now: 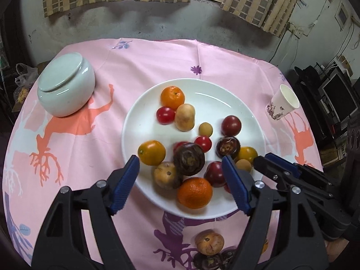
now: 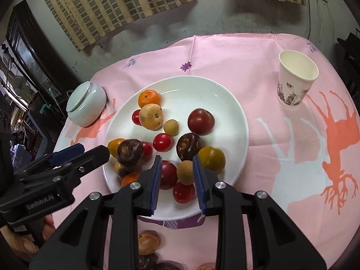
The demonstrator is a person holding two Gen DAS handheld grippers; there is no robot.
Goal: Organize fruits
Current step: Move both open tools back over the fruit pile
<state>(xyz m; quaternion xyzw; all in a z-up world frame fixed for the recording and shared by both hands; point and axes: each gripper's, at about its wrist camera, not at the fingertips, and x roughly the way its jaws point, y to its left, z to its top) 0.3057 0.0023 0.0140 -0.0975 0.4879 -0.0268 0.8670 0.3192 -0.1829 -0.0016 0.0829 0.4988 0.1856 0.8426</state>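
Note:
A white plate point(image 1: 202, 85) point(image 2: 202, 94) on the pink cloth holds several fruits: oranges, red tomatoes, dark plums, tan and brown ones. My left gripper point(image 1: 181, 168) point(image 2: 93, 149) hangs open over the plate's near left part. A dark brown fruit point(image 1: 189, 158) point(image 2: 130, 151) rests on other fruits between its blue pads, touching neither. My right gripper point(image 2: 177, 171) point(image 1: 262, 158) is over the plate's near right part, its jaws drawn close and gripping nothing. A small tan fruit point(image 2: 185, 172) point(image 1: 243, 165) lies on the plate just past its tips.
A lidded pale green jar point(image 1: 66, 85) point(image 2: 86, 104) stands at the far left and a paper cup point(image 1: 283, 103) point(image 2: 295, 78) at the far right. A tan fruit point(image 1: 209, 241) point(image 2: 147, 243) and dark fruits point(image 1: 211, 262) lie on the cloth near the front edge.

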